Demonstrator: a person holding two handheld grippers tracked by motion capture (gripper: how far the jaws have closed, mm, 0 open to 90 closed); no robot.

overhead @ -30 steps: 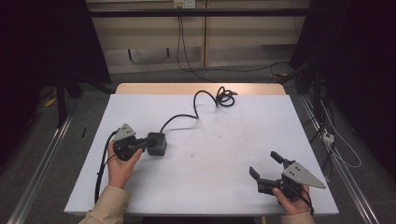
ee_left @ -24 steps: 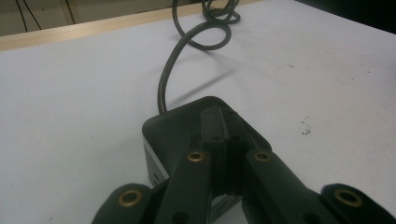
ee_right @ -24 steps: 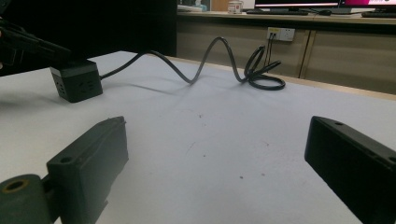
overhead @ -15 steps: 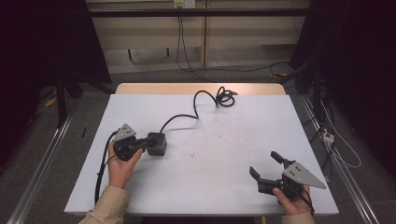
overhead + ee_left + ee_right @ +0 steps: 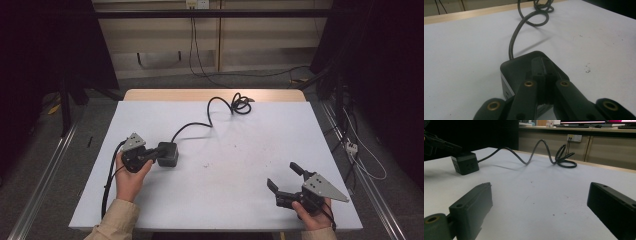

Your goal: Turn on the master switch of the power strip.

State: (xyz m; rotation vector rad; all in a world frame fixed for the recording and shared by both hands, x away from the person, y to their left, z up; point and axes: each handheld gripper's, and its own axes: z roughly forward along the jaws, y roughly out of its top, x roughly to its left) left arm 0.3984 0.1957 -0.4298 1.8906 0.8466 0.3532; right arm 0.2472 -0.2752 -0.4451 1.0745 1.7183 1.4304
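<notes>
High view is showing the white table [image 5: 240,150] bearing a black cube socket [image 5: 168,153] at its left-centre, with the socket's cable [image 5: 210,117] running up and right to a loose coil [image 5: 241,105] near the far wooden edge; nothing is differing from the frames of a second and half a second ago, the socket, cable and both hands sitting in the same places; judged from that, the work is pausing with the grasp settled and no lift or drag yet begun.

Left gripper [image 5: 150,155] is lying over the socket's near side; in the left gripper view its jaws are standing pressed together on top of the socket [image 5: 524,66], so it appears to be pinching a raised part there, though what exactly lies between the jaws cannot be told. Right gripper [image 5: 284,179] is resting near the front right corner, jaws spread wide and holding nothing; the right gripper view is confirming the broad gap and is showing the socket [image 5: 465,163] well apart at far left.

Edges: the socket is sitting well inside the left edge; the right hand [image 5: 312,217] is close to the front edge. Open room is lying across the centre and right of the table, between socket and right gripper; the cable is appearing slack enough for movement that way.
</notes>
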